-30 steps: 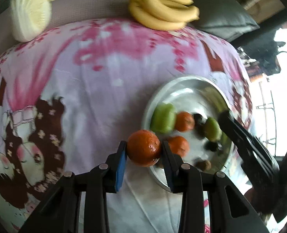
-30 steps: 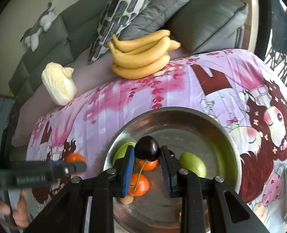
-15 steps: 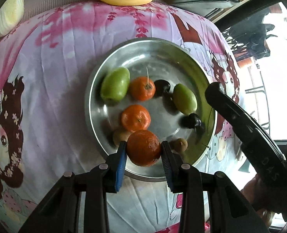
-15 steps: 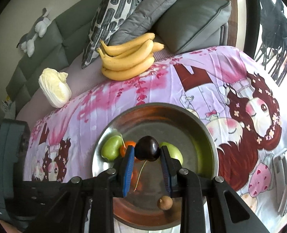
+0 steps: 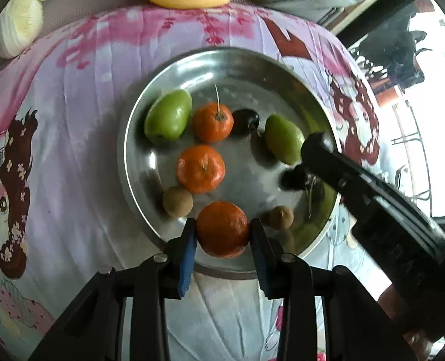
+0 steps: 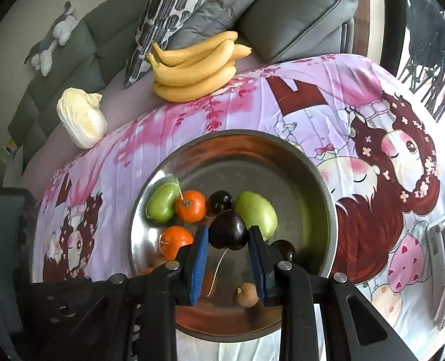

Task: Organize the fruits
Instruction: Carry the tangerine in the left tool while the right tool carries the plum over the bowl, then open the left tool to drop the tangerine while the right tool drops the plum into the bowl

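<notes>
My left gripper [image 5: 223, 229] is shut on an orange [image 5: 223, 228] above the near rim of the round metal tray [image 5: 237, 63]. My right gripper [image 6: 228, 234] is shut on a dark cherry [image 6: 228, 234] with a hanging stem, over the same tray [image 6: 321, 180]. In the tray lie two green fruits [image 5: 168, 114] [image 5: 284, 138], two oranges [image 5: 213, 121] [image 5: 201, 168], another dark cherry [image 5: 245, 121] and two small brown fruits [image 5: 177, 201] [image 5: 280, 217]. The right gripper [image 5: 297, 177] enters the left wrist view from the right, its cherry blurred.
The tray rests on a pink and purple cartoon-print cloth [image 6: 312, 90]. A banana bunch [image 6: 192, 69] and a pale cabbage [image 6: 81, 118] lie behind it by the grey sofa cushions [image 6: 294, 15]. A person's hand [image 5: 403, 310] holds the right gripper.
The left gripper has carried the orange from the cloth to over the tray's near rim. The right gripper with the cherry has come slightly lower and closer over the tray.
</notes>
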Demonstrator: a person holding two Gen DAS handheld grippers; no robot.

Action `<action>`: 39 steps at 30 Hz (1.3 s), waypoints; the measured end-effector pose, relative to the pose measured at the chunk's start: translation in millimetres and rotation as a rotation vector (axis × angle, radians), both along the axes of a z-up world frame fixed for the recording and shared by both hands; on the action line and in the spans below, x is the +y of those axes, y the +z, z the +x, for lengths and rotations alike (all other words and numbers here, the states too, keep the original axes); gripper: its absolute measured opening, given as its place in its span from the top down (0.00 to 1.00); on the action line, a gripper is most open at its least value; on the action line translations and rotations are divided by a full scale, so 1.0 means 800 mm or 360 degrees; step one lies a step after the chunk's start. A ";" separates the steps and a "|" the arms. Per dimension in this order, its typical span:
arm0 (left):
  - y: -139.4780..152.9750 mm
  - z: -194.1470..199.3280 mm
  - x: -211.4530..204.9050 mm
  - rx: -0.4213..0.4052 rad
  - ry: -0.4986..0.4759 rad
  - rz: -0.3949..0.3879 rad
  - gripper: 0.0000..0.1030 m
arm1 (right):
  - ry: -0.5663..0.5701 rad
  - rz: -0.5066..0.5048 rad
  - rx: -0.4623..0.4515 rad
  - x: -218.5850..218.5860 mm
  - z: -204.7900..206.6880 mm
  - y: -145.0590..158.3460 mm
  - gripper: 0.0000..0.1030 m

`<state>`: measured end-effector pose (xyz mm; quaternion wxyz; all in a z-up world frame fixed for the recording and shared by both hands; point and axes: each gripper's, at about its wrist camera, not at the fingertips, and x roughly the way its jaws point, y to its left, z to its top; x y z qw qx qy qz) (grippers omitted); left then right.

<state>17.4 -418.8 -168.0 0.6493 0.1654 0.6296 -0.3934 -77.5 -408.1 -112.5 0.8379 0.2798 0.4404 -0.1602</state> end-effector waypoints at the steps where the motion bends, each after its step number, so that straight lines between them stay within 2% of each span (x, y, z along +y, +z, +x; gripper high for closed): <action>1: 0.001 0.000 -0.001 0.0003 0.0018 -0.0015 0.65 | 0.0004 0.0002 -0.0001 0.000 0.000 0.000 0.71; 8: 0.004 -0.009 0.013 -0.0017 0.0145 -0.0086 0.65 | 0.0022 0.0019 0.0024 0.000 -0.001 -0.008 0.71; 16: -0.024 -0.019 0.003 0.0003 0.0199 -0.0041 0.65 | 0.0040 0.0032 0.0066 -0.001 -0.001 -0.020 0.71; 29: -0.031 -0.014 -0.014 -0.0097 0.0145 -0.0019 0.65 | 0.0033 0.0004 0.0148 -0.003 0.006 -0.036 0.71; 39: -0.031 -0.016 -0.015 -0.0080 0.0128 -0.0029 0.65 | 0.0010 -0.0005 0.0187 -0.005 0.007 -0.038 0.71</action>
